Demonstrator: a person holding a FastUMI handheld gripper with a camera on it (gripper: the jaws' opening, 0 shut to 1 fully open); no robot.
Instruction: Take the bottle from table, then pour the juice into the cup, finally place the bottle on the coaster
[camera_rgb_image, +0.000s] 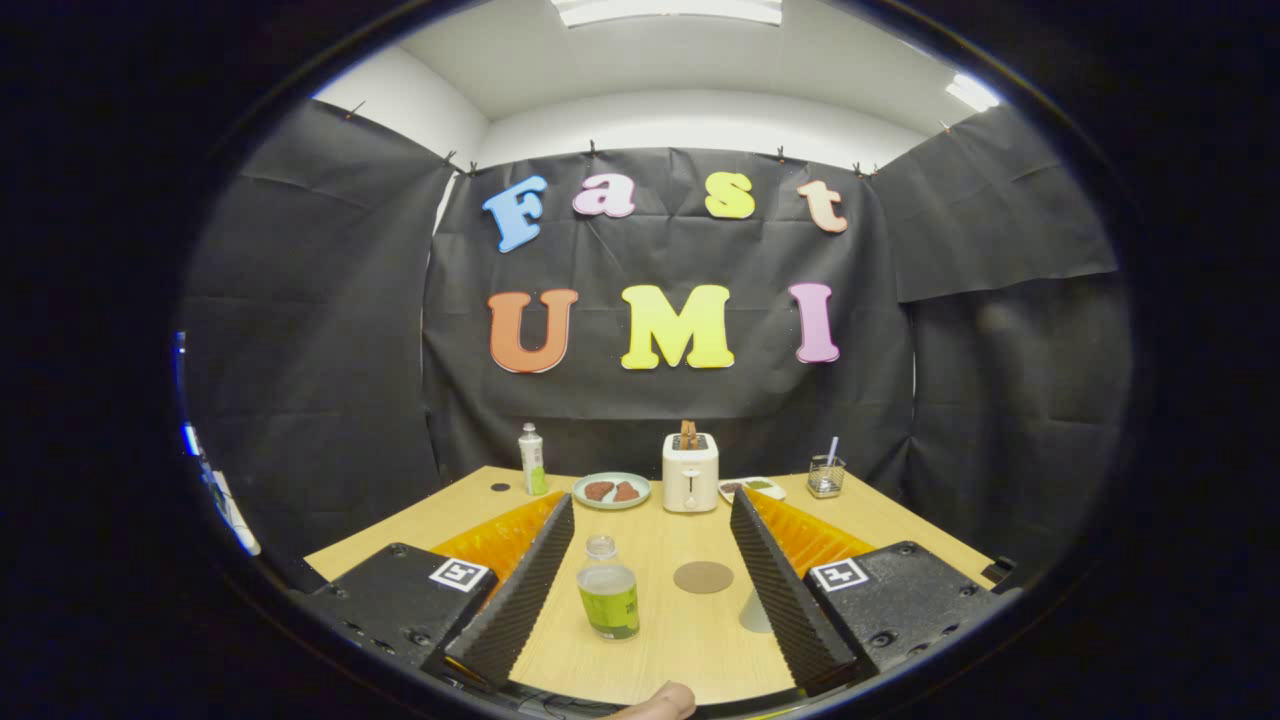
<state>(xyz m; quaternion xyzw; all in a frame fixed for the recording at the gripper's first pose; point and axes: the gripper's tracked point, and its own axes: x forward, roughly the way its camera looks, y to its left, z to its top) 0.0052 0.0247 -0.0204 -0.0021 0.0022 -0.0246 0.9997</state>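
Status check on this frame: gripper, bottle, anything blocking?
Gripper open, holding nothing. Bottle upright on table, between the fingers, untouched. Coaster bare just beside it. Nothing in the way.

Your gripper (650, 590), its ridged, matt fingers (520, 590) spread wide and touching nothing, sits over a table (690, 640) of pale wood-grain laminate — smooth, faintly sheened. Between the fingers you have a clear glossy plastic bottle (608, 600). The coaster (703, 577) looks matt, cork-like; the toaster (690, 472) smooth and glossy; the booth's wall is creased matt cloth (300, 330).
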